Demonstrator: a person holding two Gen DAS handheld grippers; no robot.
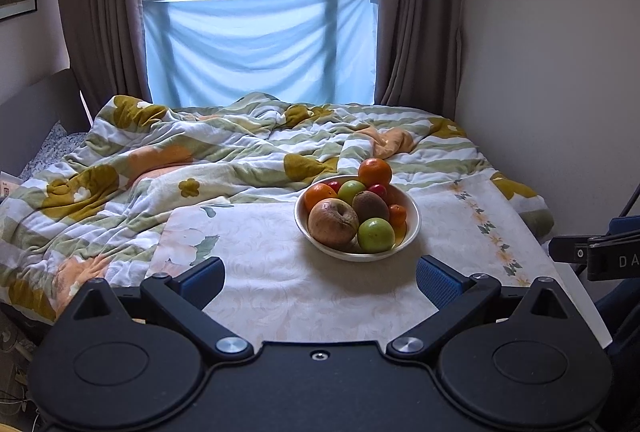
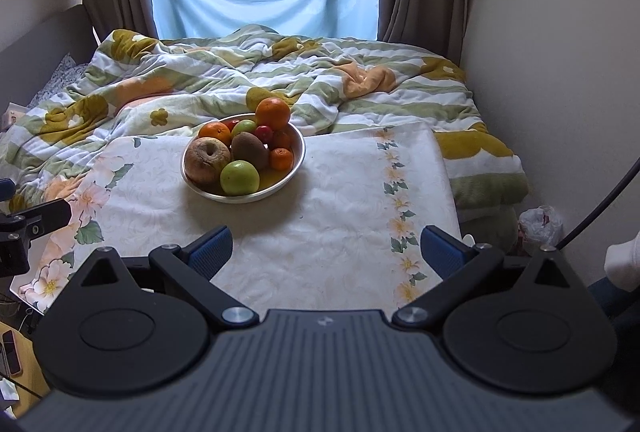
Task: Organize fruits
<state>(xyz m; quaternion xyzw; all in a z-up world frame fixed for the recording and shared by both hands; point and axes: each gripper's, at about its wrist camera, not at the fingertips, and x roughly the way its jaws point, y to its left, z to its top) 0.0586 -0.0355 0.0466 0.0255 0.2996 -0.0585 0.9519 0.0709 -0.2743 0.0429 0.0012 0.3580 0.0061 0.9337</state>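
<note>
Both my left gripper (image 1: 320, 282) and right gripper (image 2: 326, 252) hang spread and empty at the board's (image 2: 344, 191) near edge, ready; the fruit bowl (image 2: 298, 157) sits toward its far edge.

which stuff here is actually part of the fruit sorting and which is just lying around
Part of the job:
bowl on the floral cloth
wrinkled apple, green apple, kiwi, top orange
left gripper and right gripper, both open and empty

Just lying about:
quilt
plastic bag by the wall
phone
</note>
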